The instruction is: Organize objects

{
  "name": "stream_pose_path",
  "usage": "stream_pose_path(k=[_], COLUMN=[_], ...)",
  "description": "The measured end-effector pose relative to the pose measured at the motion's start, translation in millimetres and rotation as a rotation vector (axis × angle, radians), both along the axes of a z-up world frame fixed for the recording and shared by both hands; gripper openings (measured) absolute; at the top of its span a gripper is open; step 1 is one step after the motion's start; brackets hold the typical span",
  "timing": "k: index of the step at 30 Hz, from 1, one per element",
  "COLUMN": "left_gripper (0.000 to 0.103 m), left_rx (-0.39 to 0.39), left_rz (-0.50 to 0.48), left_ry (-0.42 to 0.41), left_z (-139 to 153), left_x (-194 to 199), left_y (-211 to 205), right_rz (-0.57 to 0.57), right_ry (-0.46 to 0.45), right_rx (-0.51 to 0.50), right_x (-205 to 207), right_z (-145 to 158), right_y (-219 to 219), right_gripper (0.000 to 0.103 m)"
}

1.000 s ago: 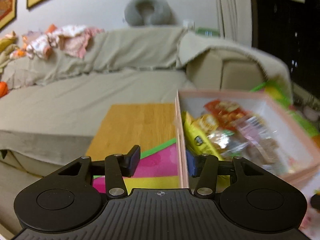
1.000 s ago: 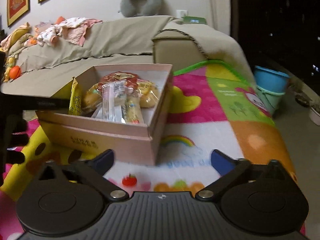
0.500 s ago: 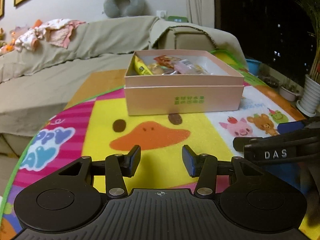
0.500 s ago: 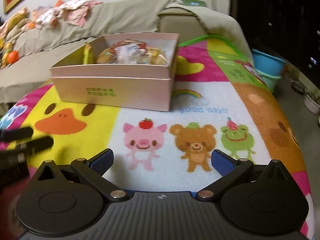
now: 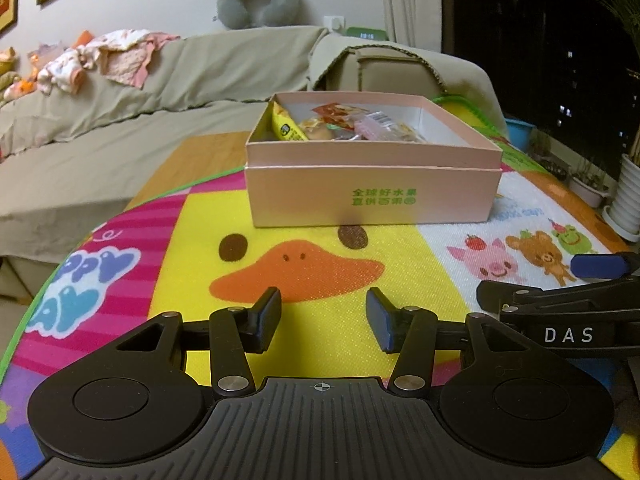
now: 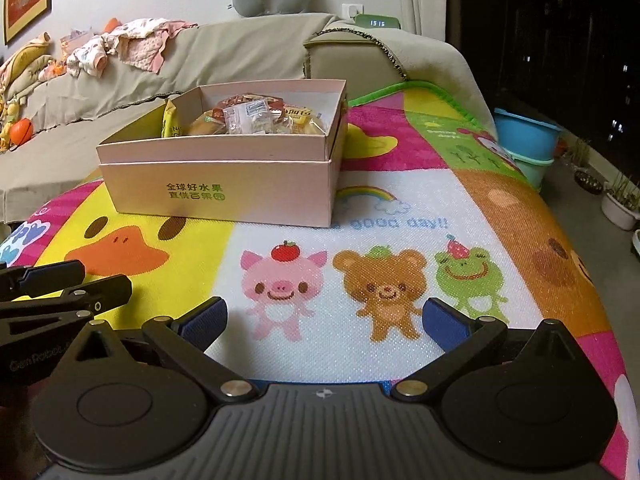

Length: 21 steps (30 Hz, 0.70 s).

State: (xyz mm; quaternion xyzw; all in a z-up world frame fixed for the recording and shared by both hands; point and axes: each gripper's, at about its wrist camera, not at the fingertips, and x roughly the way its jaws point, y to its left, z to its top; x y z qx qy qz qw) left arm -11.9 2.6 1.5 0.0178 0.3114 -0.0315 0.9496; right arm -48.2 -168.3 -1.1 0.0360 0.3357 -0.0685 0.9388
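Note:
A pink cardboard box (image 5: 372,196) with green print stands on the colourful play mat (image 5: 304,264), ahead of both grippers. It also shows in the right wrist view (image 6: 224,194). It holds several snack packets (image 5: 344,124), one of them yellow (image 6: 172,124). My left gripper (image 5: 324,314) is open and empty, low over the duck picture, well short of the box. My right gripper (image 6: 324,320) is wide open and empty over the pig and bear pictures. Each gripper shows at the edge of the other's view.
A beige covered sofa (image 5: 132,92) with clothes (image 5: 108,56) and a grey neck pillow (image 5: 260,2) lies behind the box. A wooden surface (image 5: 192,164) shows past the mat's left edge. Blue tubs (image 6: 524,140) and plant pots (image 5: 628,196) stand at the right.
Both grippers have pulled back from the box, which now sits farther ahead. The left gripper's jaws have opened wider. The right gripper stays wide open.

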Motion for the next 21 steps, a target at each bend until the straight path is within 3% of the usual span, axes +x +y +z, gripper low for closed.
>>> stream_pose_path(k=[7, 17, 21], left_gripper=[0.053, 0.053, 0.052], left_rx=[-0.049, -0.016, -0.036], left_rz=[0.0, 0.002, 0.002], left_ry=[0.003, 0.001, 0.002], left_z=[0.3, 0.7, 0.7], left_x=[-0.5, -0.2, 0.1], left_y=[7.8, 3.2, 4.7], right_rz=[-0.001, -0.001, -0.002], right_ry=[-0.003, 0.0, 0.0], right_rx=[0.003, -0.003, -0.005], right_x=[-1.0, 0.7, 1.2], right_z=[-0.2, 0.0, -0.4], right_y=[0.2, 0.3, 1.0], right_gripper=[0.103, 0.103, 0.103])
